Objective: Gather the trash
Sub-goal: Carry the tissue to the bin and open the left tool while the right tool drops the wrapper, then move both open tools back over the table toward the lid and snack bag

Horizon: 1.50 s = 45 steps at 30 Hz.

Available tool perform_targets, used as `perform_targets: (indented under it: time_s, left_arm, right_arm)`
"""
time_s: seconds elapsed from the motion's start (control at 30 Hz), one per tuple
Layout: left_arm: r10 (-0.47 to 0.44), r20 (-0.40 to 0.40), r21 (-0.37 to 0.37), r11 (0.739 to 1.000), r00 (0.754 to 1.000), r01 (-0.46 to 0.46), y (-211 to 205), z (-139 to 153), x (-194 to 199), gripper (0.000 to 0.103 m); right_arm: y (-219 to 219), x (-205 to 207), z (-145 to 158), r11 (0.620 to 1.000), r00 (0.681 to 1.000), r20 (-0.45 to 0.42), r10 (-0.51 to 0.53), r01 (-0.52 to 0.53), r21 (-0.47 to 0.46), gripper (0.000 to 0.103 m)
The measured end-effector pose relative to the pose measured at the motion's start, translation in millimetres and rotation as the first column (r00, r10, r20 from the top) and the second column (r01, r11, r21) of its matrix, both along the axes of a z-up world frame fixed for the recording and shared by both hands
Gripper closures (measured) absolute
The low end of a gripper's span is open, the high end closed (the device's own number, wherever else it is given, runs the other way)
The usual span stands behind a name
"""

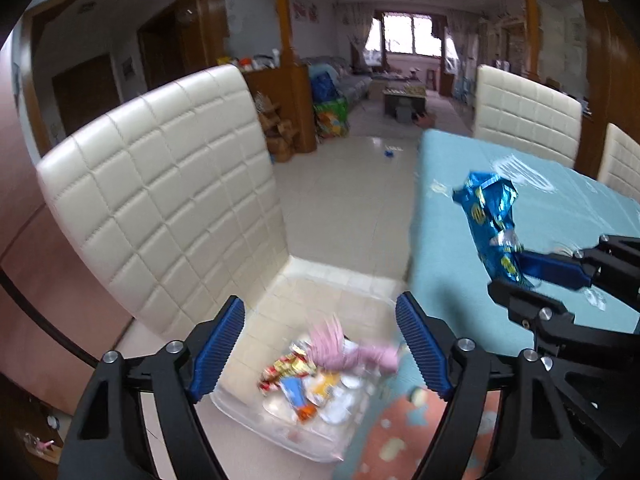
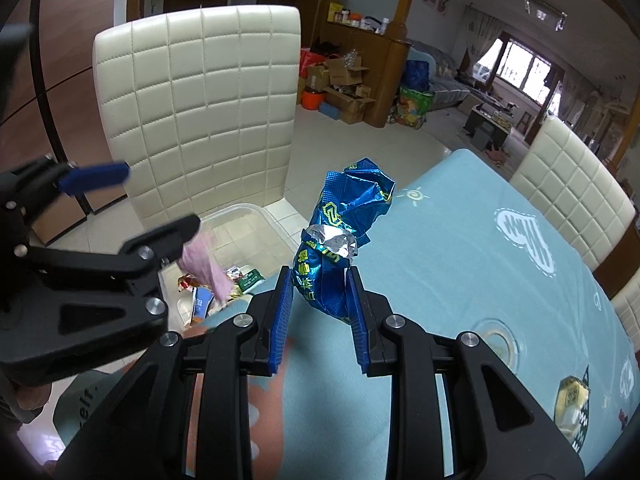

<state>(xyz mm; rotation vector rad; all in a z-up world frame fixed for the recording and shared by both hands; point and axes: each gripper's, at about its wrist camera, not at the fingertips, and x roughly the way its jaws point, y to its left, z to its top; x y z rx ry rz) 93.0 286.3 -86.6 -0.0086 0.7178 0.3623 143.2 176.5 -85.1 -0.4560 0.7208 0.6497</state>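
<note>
In a living-dining room, a pale-blue patterned tabletop (image 2: 460, 264) met a cream quilted chair (image 1: 168, 200). The right hand-held gripper (image 2: 320, 300) pinched a crumpled blue foil wrapper (image 2: 340, 240); the left hand-held gripper (image 1: 320, 344) gaped, empty, above the clear plastic bin (image 1: 256, 416). Releasing squarely over the bin would suit best.

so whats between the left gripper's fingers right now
No grip there: the left gripper stands open above the clear bin. In the left wrist view only a blurred pink wrapper shows between its fingers, over the trash.
</note>
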Motion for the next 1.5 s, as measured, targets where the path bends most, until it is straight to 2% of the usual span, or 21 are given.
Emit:
perform_targets:
  time_s: [0.23, 0.67, 1.3, 1.37, 1.4, 1.43, 1.5]
  left_arm:
    - [0.043, -0.024, 0.0, 0.999, 0.999, -0.043, 22, -9, 5, 0.026]
    - [0.118, -0.048, 0.008, 0.993, 0.992, -0.118, 55, -20, -15, 0.026]
    - [0.147, -0.056, -0.004, 0.989, 0.988, -0.147, 65, -23, -22, 0.026]
    - [0.15, -0.057, -0.004, 0.989, 0.987, -0.15, 64, -22, -22, 0.026]
    - [0.153, -0.058, -0.006, 0.988, 0.987, -0.154, 65, -22, -22, 0.026]
    - [0.156, -0.058, -0.011, 0.988, 0.986, -0.157, 65, -21, -22, 0.026]
    - [0.159, -0.056, -0.025, 0.987, 0.986, -0.161, 66, -19, -22, 0.026]
  right_arm:
    - [24, 5, -12, 0.999, 0.999, -0.025, 0.036, -0.037, -0.02, 0.074]
    - [64, -9, -22, 0.992, 0.993, -0.04, 0.115, -0.116, -0.039, 0.074]
    - [65, -10, -19, 0.994, 0.994, -0.03, 0.109, -0.11, -0.026, 0.072]
    - [64, -9, -20, 0.994, 0.994, -0.038, 0.101, -0.102, -0.034, 0.067]
    - [61, -8, -20, 0.996, 0.996, -0.032, 0.086, -0.088, -0.036, 0.048]
    - [57, -8, -18, 0.997, 0.997, -0.01, 0.072, -0.072, -0.025, 0.037]
    - [49, -8, -16, 0.998, 0.998, 0.019, 0.061, -0.061, -0.017, 0.038]
